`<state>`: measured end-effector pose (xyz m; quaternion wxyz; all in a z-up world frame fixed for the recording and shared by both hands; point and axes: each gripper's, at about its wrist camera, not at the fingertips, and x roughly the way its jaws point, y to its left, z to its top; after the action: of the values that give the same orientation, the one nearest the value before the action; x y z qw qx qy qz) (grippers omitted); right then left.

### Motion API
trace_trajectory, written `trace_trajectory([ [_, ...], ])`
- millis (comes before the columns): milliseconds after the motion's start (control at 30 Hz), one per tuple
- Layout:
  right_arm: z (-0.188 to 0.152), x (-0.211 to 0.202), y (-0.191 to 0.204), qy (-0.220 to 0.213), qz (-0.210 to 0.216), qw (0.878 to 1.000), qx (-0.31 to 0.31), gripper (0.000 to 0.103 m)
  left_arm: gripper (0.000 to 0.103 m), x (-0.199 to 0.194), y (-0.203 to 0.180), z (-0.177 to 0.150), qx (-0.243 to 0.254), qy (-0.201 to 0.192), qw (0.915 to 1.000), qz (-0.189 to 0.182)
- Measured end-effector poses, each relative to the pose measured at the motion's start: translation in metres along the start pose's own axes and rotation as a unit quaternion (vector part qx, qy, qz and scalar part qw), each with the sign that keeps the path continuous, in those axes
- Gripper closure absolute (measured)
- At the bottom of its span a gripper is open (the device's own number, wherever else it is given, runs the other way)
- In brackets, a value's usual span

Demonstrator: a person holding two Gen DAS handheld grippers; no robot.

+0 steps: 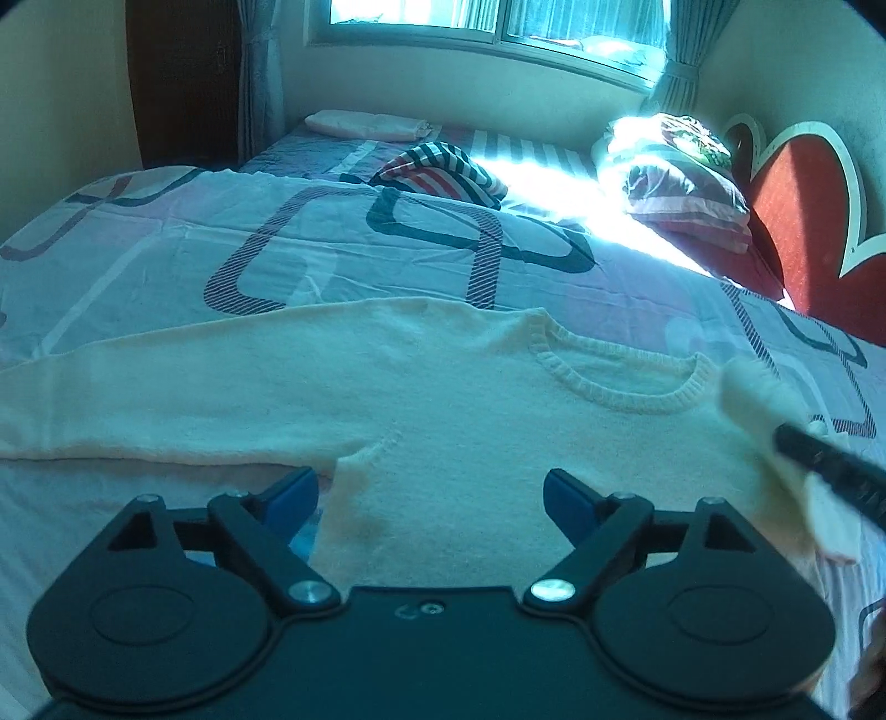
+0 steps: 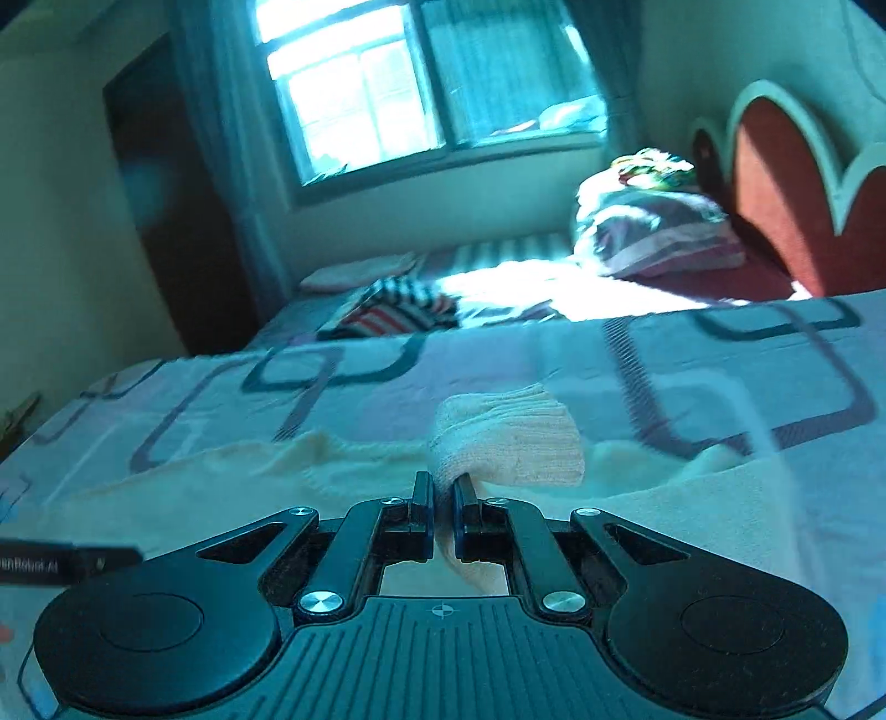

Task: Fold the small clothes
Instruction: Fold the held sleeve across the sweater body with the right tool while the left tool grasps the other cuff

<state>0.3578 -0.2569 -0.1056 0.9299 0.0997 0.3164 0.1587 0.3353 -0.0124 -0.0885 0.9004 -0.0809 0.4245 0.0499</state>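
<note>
So the cream knit sweater [image 1: 443,399] is spread flat across the near part of the bed, front side up, ribbed round collar [image 1: 614,371] pointing toward the headboard side. One long sleeve [image 1: 166,387] stretches straight out to the left in the left wrist view, lying flat on the bedspread [image 1: 277,249], which has those big dark rounded-square outlines on a pale lilac/blue ground.

The other sleeve is the one off the bed: its ribbed cuff [image 2: 509,443] is pinched in the right gripper [image 2: 441,493], jaws squeezed nearly all the way together with the knit bunched between the blue pads and the cuff sticking up past the fingertips. In the left wrist view the same cuff and the gripper's black finger come in from the right edge, over the sweater's shoulder area.

The left gripper [image 1: 432,490] is hanging over the sweater's body near the armpit seam, jaws spread wide, nothing between them, just fabric underneath.

Further back there's a striped garment [image 1: 443,174] heaped on the bed, a folded pink piece [image 1: 368,124] near the wall under the window [image 1: 487,22], a pile of pillows [image 1: 681,171] in the sun patch, and a red heart-shaped headboard [image 1: 797,205] on the right.
</note>
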Motion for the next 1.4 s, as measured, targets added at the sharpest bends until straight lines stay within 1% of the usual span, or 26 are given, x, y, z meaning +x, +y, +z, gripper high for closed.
trace_trajectory([
  [67, -0.013, 0.02, 0.019, 0.032, 0.02, 0.999, -0.005, 0.097, 0.015, 0.005, 0.007, 0.002, -0.016, 0.014, 0.9995, -0.025],
  [100, -0.02, 0.027, 0.026, 0.048, 0.019, 0.999, -0.011, 0.095, 0.015, 0.009, 0.01, 0.003, -0.023, 0.024, 0.9987, -0.039],
  [167, -0.026, 0.031, 0.031, 0.059, 0.022, 0.998, -0.013, 0.077, 0.015, 0.016, 0.01, 0.004, -0.033, 0.039, 0.9967, -0.063],
  [200, -0.03, 0.027, 0.031, 0.056, 0.027, 0.998, -0.009, 0.055, 0.015, 0.021, 0.009, 0.003, -0.034, 0.048, 0.9954, -0.076],
  [233, -0.032, 0.021, 0.029, 0.046, 0.024, 0.999, -0.009, 0.042, 0.016, 0.026, 0.006, 0.003, -0.035, 0.056, 0.9938, -0.089],
  [267, -0.032, 0.015, 0.028, 0.037, 0.019, 0.999, -0.014, 0.042, 0.016, 0.031, 0.003, 0.002, -0.035, 0.063, 0.9921, -0.103],
  [333, -0.037, -0.001, 0.021, 0.024, -0.018, 0.999, -0.032, 0.042, 0.016, 0.039, -0.009, -0.001, -0.032, 0.078, 0.9879, -0.13],
  [367, -0.039, -0.009, 0.015, 0.019, -0.044, 0.998, -0.035, 0.042, 0.016, 0.044, -0.016, -0.003, -0.029, 0.085, 0.9859, -0.141],
  [433, -0.044, -0.02, -0.001, 0.021, -0.082, 0.996, -0.029, 0.042, 0.017, 0.053, -0.03, -0.006, -0.024, 0.098, 0.9825, -0.156],
  [533, -0.052, -0.033, -0.031, 0.034, -0.136, 0.99, -0.011, 0.042, 0.018, 0.066, -0.052, -0.014, -0.008, 0.11, 0.9804, -0.163],
  [600, -0.058, -0.041, -0.047, 0.04, -0.163, 0.986, -0.001, 0.042, 0.02, 0.073, -0.064, -0.019, 0.003, 0.112, 0.9814, -0.156],
  [633, -0.06, -0.046, -0.055, 0.041, -0.172, 0.984, 0.005, 0.042, 0.02, 0.075, -0.069, -0.02, 0.008, 0.106, 0.9829, -0.15],
  [700, -0.063, -0.05, -0.067, 0.045, -0.186, 0.981, 0.017, 0.042, 0.028, 0.074, -0.073, -0.023, 0.01, 0.087, 0.985, -0.149],
  [733, -0.065, -0.052, -0.072, 0.046, -0.192, 0.98, 0.023, 0.042, 0.036, 0.076, -0.072, -0.023, 0.004, 0.081, 0.9852, -0.151],
  [800, -0.067, -0.053, -0.078, 0.049, -0.199, 0.978, 0.031, 0.042, 0.052, 0.078, -0.064, -0.021, -0.023, 0.069, 0.9845, -0.159],
  [867, -0.069, -0.053, -0.082, 0.051, -0.196, 0.979, 0.038, 0.042, 0.079, 0.081, -0.058, -0.018, -0.04, 0.063, 0.9843, -0.16],
  [900, -0.069, -0.053, -0.082, 0.05, -0.194, 0.979, 0.039, 0.042, 0.085, 0.083, -0.055, -0.016, -0.047, 0.059, 0.9842, -0.16],
  [933, -0.069, -0.052, -0.081, 0.049, -0.194, 0.979, 0.04, 0.042, 0.095, 0.083, -0.051, -0.014, -0.057, 0.054, 0.984, -0.16],
  [967, -0.068, -0.05, -0.081, 0.049, -0.192, 0.979, 0.04, 0.042, 0.098, 0.081, -0.048, -0.012, -0.064, 0.048, 0.9835, -0.162],
  [1000, -0.067, -0.047, -0.08, 0.05, -0.192, 0.979, 0.04, 0.042, 0.099, 0.079, -0.046, -0.007, -0.069, 0.041, 0.9826, -0.167],
  [1133, -0.064, -0.037, -0.076, 0.05, -0.189, 0.98, 0.04, 0.042, 0.099, 0.053, -0.038, 0.028, -0.089, -0.014, 0.9764, -0.197],
  [1200, -0.062, -0.032, -0.073, 0.047, -0.189, 0.98, 0.038, 0.042, 0.099, 0.039, -0.032, 0.048, -0.091, -0.043, 0.9738, -0.204],
  [1267, -0.06, -0.026, -0.071, 0.043, -0.185, 0.981, 0.038, 0.042, 0.099, 0.029, -0.024, 0.063, -0.09, -0.069, 0.9735, -0.199],
  [1300, -0.058, -0.022, -0.07, 0.041, -0.184, 0.981, 0.038, 0.042, 0.099, 0.027, -0.018, 0.065, -0.092, -0.077, 0.9738, -0.193],
  [1333, -0.057, -0.02, -0.07, 0.04, -0.184, 0.981, 0.042, 0.042, 0.099, 0.026, -0.01, 0.067, -0.1, -0.083, 0.9742, -0.184],
  [1400, -0.054, -0.018, -0.071, 0.035, -0.177, 0.982, 0.052, 0.042, 0.099, 0.03, 0.006, 0.066, -0.119, -0.081, 0.9751, -0.169],
])
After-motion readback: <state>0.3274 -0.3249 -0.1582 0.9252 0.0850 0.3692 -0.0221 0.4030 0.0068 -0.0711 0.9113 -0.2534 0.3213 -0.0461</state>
